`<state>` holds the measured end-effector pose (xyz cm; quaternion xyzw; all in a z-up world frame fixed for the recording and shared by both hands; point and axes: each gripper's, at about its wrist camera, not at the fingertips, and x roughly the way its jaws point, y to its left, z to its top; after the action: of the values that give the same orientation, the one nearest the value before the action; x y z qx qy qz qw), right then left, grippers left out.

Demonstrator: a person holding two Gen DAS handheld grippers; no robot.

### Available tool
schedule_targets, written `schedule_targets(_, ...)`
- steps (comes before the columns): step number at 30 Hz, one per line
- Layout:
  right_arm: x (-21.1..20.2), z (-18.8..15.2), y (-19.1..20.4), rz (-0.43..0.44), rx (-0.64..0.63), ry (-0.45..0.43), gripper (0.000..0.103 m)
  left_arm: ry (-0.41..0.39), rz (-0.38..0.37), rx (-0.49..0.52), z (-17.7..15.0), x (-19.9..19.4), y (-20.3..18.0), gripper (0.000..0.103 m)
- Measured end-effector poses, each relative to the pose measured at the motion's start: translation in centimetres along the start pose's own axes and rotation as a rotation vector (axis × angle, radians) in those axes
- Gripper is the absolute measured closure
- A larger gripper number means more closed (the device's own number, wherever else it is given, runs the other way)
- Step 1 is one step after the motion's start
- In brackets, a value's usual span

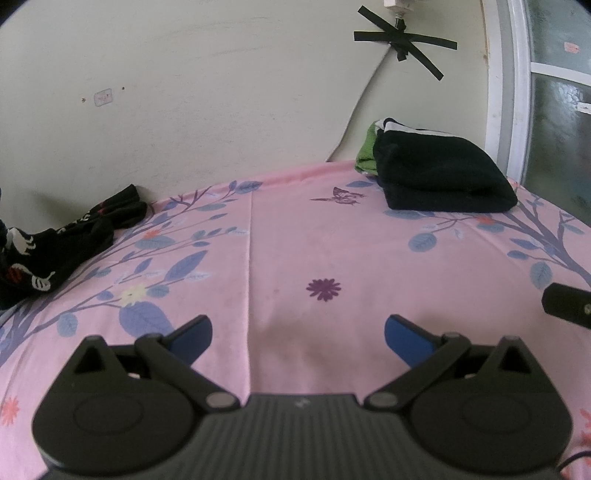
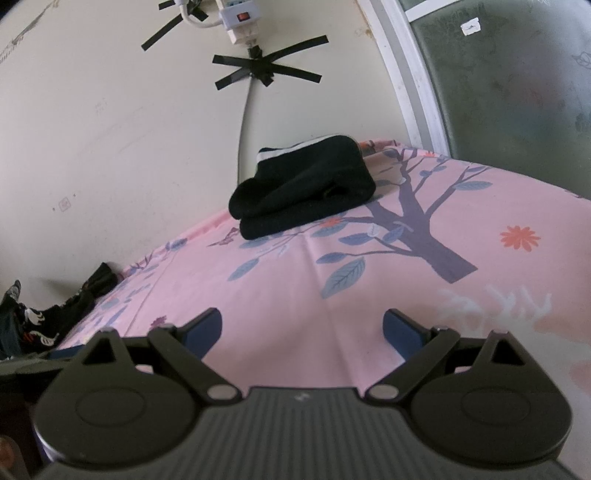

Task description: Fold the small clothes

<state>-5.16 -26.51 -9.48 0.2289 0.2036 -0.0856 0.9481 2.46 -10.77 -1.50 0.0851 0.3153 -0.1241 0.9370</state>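
Note:
A folded black garment (image 1: 443,173) tops a small stack at the far right of the pink floral sheet (image 1: 295,251), with a green piece (image 1: 365,155) under it. The same black stack (image 2: 303,188) shows in the right wrist view. A loose pile of black printed clothes (image 1: 55,243) lies at the far left by the wall, seen too as the pile (image 2: 51,314). My left gripper (image 1: 298,334) is open above bare sheet, holding nothing. My right gripper (image 2: 303,326) is open as well, empty, over the sheet (image 2: 369,295).
A cream wall (image 1: 203,92) runs behind the bed, with a cable taped by black tape (image 1: 402,40) and a power strip (image 2: 240,20). A window frame (image 1: 517,92) stands at the right. The other gripper's black edge (image 1: 569,308) shows at right.

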Motion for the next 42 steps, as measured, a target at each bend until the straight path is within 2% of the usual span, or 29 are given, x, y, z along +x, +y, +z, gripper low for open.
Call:
schedule_targets(28,-0.01,-0.04,0.42,0.01,-0.002,0.001,0.013,-0.009,0.005,0.008,-0.05,-0.28,0.06,0.0)
schedule_targets(33,0.02,-0.02,0.47,0.015,-0.003,0.001,0.013,-0.022,0.033,0.028,-0.17,-0.56,-0.32,0.0)
schedule_targets(42,-0.01,0.0,0.42,0.017,-0.002,0.001,0.013,-0.021,0.037,0.037,-0.15,-0.51,-0.29,0.0)
